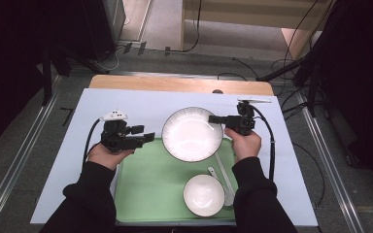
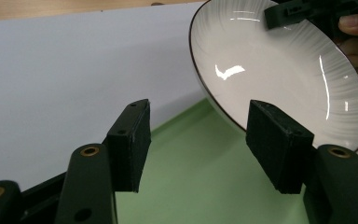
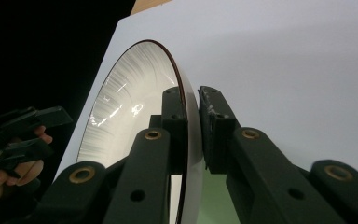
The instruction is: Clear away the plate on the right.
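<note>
A white plate with a dark rim [image 1: 192, 134] hangs tilted over the far edge of the green tray [image 1: 145, 189]. My right gripper [image 1: 213, 119] is shut on the plate's right rim, and in the right gripper view its pads pinch the rim [image 3: 192, 126] from both sides. My left gripper [image 1: 144, 134] stands to the left of the plate, open, and points toward it. In the left gripper view nothing lies between its jaws [image 2: 198, 140], and the plate [image 2: 279, 70] is just beyond the right-hand jaw.
A small white bowl [image 1: 203, 194] sits on the tray's near right part with a white spoon [image 1: 223, 179] beside it. The tray rests on a pale sheet [image 1: 92, 126] that covers the wooden table [image 1: 175, 83]. Cables and stands ring the table.
</note>
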A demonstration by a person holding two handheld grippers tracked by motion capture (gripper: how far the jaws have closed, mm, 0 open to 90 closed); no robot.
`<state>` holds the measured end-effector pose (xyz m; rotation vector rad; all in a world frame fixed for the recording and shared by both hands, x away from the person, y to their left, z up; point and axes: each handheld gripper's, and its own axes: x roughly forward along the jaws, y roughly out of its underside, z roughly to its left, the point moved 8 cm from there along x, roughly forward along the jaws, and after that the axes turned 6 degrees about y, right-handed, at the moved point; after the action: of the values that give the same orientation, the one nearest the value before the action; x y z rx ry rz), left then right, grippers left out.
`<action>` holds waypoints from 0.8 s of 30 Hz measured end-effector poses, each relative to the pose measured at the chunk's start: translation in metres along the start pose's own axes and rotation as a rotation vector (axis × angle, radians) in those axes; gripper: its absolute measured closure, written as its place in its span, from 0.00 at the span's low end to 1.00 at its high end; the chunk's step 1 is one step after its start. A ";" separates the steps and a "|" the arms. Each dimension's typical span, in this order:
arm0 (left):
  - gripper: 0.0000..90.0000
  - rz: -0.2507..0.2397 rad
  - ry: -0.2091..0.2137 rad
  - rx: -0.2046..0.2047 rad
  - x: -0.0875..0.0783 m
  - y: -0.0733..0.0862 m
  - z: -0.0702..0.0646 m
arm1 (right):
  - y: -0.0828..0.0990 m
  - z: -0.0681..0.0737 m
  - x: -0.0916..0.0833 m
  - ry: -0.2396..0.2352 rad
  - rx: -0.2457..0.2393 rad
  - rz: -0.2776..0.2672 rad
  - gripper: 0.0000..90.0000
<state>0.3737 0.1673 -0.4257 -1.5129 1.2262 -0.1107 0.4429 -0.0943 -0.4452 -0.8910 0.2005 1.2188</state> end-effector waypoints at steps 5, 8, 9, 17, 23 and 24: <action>0.49 0.002 -0.010 -0.021 0.010 0.000 0.000 | 0.004 0.010 0.009 -0.015 -0.003 0.011 0.92; 0.54 -0.003 -0.023 -0.033 0.013 -0.001 0.001 | 0.007 0.016 0.014 -0.023 -0.008 0.019 0.92; 0.57 -0.008 -0.029 -0.038 0.014 -0.001 0.002 | 0.007 0.017 0.015 -0.028 -0.005 0.021 0.92; 0.74 -0.026 -0.037 -0.064 0.020 -0.001 0.009 | 0.011 0.034 0.023 -0.073 -0.011 0.028 0.91; 0.84 -0.060 -0.027 -0.153 0.024 -0.001 0.019 | 0.014 0.042 0.029 -0.083 -0.012 0.027 0.91; 0.85 -0.066 -0.024 -0.174 0.024 -0.002 0.021 | 0.014 0.043 0.030 -0.080 -0.010 0.025 0.91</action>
<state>0.3990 0.1635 -0.4446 -1.7009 1.1916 -0.0298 0.4283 -0.0427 -0.4410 -0.8492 0.1419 1.2775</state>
